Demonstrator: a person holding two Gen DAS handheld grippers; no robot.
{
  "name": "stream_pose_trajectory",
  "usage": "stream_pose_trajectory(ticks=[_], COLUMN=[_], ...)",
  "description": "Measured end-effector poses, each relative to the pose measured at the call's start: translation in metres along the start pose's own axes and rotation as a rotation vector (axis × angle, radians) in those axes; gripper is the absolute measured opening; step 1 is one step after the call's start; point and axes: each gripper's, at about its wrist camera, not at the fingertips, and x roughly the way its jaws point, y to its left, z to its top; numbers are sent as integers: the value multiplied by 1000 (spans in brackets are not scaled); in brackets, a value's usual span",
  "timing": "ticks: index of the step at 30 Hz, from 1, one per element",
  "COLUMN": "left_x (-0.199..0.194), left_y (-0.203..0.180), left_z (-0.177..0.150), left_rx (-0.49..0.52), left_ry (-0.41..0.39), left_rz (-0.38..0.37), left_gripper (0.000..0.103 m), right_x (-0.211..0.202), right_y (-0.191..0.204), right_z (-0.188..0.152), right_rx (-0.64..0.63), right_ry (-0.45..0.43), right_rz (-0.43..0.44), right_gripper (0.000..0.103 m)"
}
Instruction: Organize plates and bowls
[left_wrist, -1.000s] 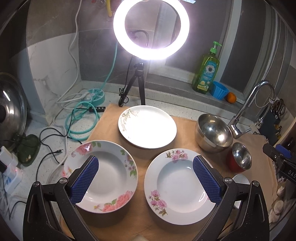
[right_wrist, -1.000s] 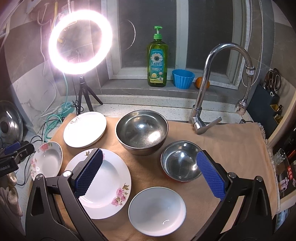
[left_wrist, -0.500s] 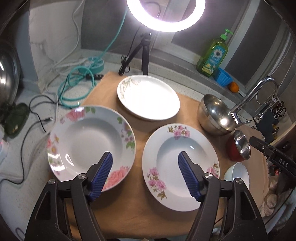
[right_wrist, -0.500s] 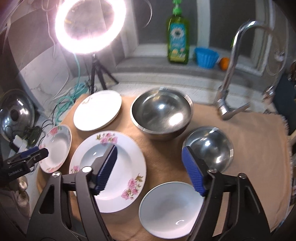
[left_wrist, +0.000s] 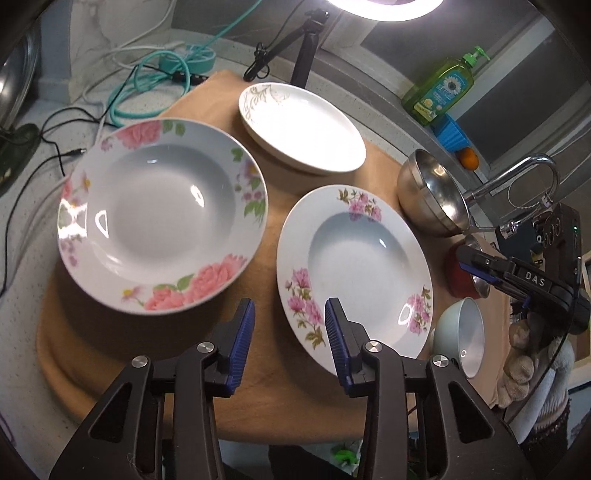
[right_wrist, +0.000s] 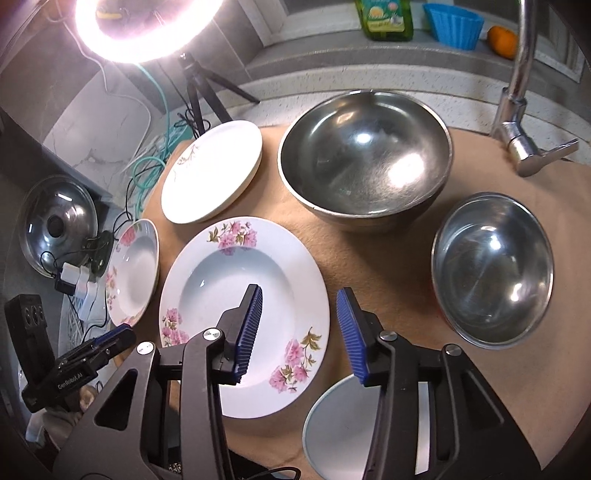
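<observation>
Tan cloth covers the worktop. Centre plate: white, pink blossoms with olive leaves on the rim. Left of it, deep plate: white, large salmon-pink roses, green leaves, some lilac. Behind it, flat plate: white, faint tan sprig. Two steel bowls silver; the smaller has a red outside. Small bowl pale blue-white. Tool pads blue, ribbed; arms black.

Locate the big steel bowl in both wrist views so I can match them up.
Left wrist view: the big steel bowl sits at the right, seen side-on, beyond the pink-flower plate.
Right wrist view: it is at the top centre, seen from above.
Shared landmark: the plain white plate, just left of the bowl in both.
</observation>
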Motion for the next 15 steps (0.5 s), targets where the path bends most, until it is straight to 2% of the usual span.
stream_pose_trajectory(ticks=[2,9,15], left_x=[3,15,21], left_y=[-1,-2,-2], left_z=[-1,-6,-8], left_rx=[0,-6,-12], left_ry=[11,58,73], left_rz=[0,-16,-20], left_gripper=[33,29,29], right_x=[6,25,36], right_y=[-3,-7,-13], right_z=[2,6,11], right_rx=[0,11,32], right_ry=[13,60,86], right_rz=[-10,-4,-1], right_gripper=[35,27,25])
